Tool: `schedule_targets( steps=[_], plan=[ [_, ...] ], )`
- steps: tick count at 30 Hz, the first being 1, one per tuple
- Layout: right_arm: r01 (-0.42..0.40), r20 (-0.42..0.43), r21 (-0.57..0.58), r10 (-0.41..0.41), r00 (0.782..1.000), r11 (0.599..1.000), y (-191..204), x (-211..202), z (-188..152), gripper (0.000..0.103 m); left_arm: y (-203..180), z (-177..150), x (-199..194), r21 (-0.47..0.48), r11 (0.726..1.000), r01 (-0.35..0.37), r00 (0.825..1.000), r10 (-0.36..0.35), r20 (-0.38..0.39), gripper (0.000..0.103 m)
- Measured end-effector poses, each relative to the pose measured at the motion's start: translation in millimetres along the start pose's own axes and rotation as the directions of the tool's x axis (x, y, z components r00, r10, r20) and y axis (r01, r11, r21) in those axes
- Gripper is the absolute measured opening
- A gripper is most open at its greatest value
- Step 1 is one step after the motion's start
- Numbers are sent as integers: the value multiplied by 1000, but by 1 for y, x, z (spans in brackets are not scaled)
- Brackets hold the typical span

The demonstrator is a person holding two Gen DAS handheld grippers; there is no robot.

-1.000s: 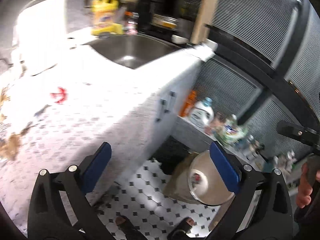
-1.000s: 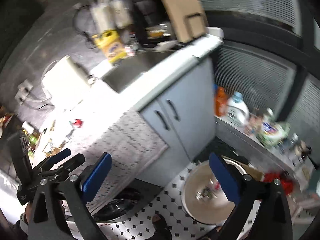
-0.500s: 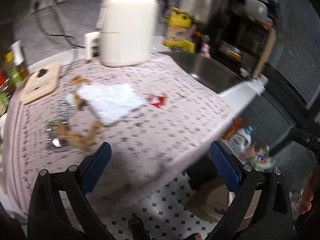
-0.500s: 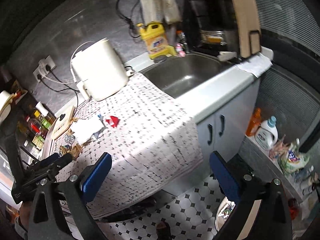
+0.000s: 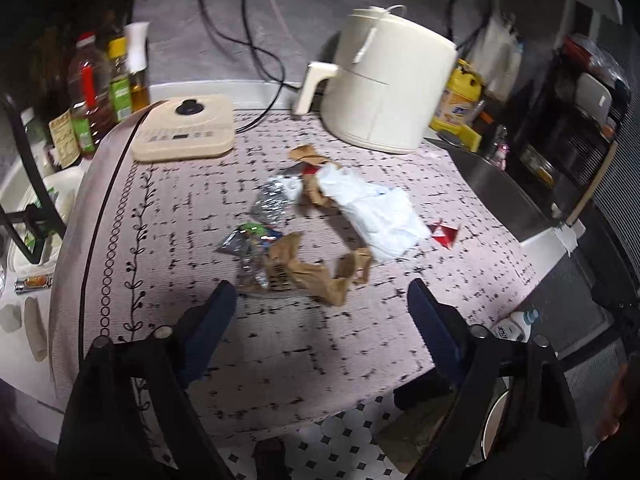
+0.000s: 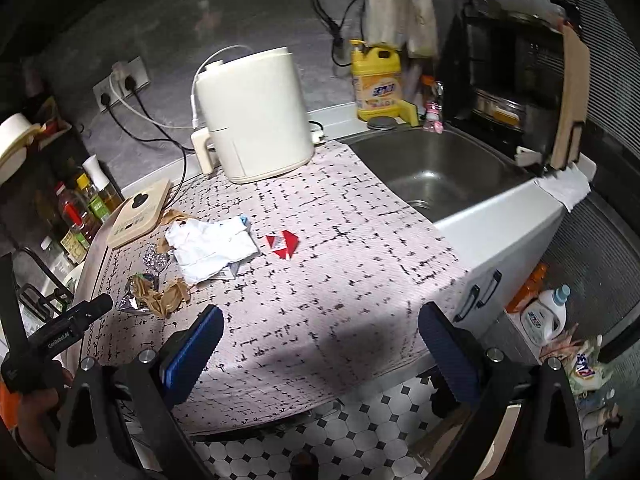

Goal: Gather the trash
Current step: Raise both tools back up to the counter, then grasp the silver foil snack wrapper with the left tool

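1. Both views have swung off the floor and the bin under the counter and now look at the surface (image 5: 360,352). A second ago your left tool (image 5: 322,312) faced the sink and the cupboard. Now it faces the trash.
2. Your left tool's jaws are closing, with nothing between them. They hang over bare cloth just short of the brown paper (image 5: 316,272). To my eye that is the reach for the next piece, not yet a grip.
3. Your right tool (image 6: 318,338) stands apart and empty, above the near edge of the cloth.
4. The trash lies in a loose heap in front of the fryer (image 5: 384,80): brown paper nearest you, a foil wrapper (image 5: 240,244) touching its left side, a white bag (image 5: 376,212) behind it, crumpled foil (image 5: 272,200) left of the bag, and a red scrap (image 5: 444,234) alone on the bag's right.
5. Much of the task is still ahead, I judge: every piece is still on the surface.
6. The pieces overlap, so a pinch on the brown paper may drag the wrapper along.
7. Left of the fryer sits a flat scale (image 5: 184,128), with bottles (image 5: 100,88) beyond it. The sink (image 6: 432,172) is on the fryer's right. None blocks the heap.
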State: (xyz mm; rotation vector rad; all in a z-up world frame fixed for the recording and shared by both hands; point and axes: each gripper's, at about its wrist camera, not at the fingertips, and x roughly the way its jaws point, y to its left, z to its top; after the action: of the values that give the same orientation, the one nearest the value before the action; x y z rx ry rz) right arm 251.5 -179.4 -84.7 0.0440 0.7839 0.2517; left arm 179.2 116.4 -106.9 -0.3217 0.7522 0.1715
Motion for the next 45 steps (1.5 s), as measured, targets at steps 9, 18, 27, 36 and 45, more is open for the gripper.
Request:
schedule_targets(
  steps=[9,18,27,36,45],
  plan=[
    [57,45,-140,-51,998,989,58,11,6,96,44,1,31,-73,997,9,997,-14,-72,57],
    [70,50,-118,-64,997,991,81,24,2,96,64,10,69,-83,994,72,987,-83,-137,52],
    [-101,-112,-68,93,989,993,110,60,-9,95,71,15,82,-44,993,112,978,-118,-172,6],
    [-245,-242,-77,220,945,967,163,101,-14,79,96,26,62,-31,995,95,985,-98,-139,6],
    [-308,-336,-74,267,903,948,197,145,-16,66,118,27,46,-57,997,52,992,-58,-109,6]
  ],
)
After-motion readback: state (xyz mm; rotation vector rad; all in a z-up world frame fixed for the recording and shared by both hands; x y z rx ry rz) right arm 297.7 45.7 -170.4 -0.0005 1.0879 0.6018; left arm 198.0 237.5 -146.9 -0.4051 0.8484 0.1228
